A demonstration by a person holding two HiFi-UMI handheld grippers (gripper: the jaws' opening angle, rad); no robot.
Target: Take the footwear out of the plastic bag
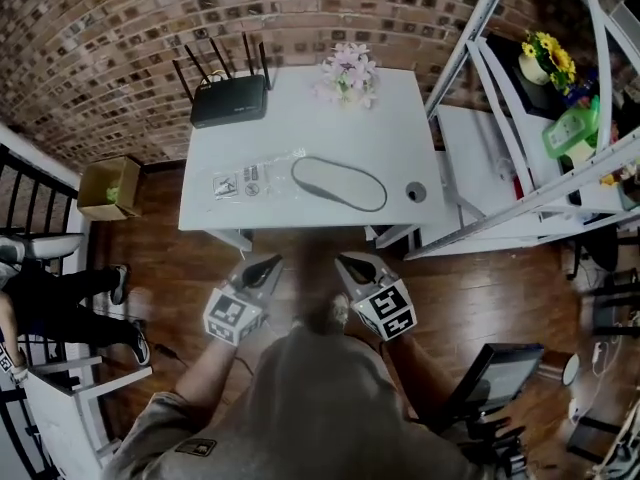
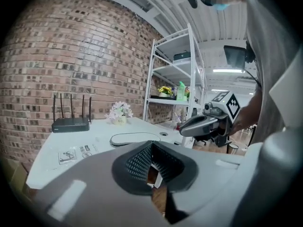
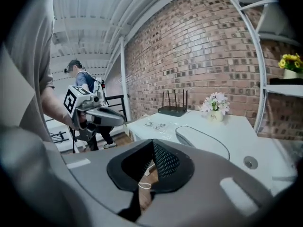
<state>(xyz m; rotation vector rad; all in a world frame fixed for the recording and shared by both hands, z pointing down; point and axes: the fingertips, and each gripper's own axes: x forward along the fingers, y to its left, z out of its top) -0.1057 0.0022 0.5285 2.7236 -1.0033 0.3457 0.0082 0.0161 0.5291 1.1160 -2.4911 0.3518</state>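
Note:
A flat grey piece of footwear (image 1: 338,183) lies inside a clear plastic bag (image 1: 262,178) with printed labels, on the white table (image 1: 300,128). It also shows in the left gripper view as footwear (image 2: 135,138) and in the right gripper view as footwear (image 3: 201,138). Both grippers hang close to my body, below the table's front edge and apart from the bag. My left gripper (image 1: 268,265) is shut with nothing between its jaws (image 2: 150,145). My right gripper (image 1: 345,261) is likewise shut and empty (image 3: 152,143).
A black router (image 1: 230,98) and a small vase of flowers (image 1: 350,73) stand at the table's back. A round cable hole (image 1: 416,192) is near the right edge. A white shelf rack (image 1: 520,118) stands right, a cardboard box (image 1: 108,188) and a seated person (image 1: 60,298) left.

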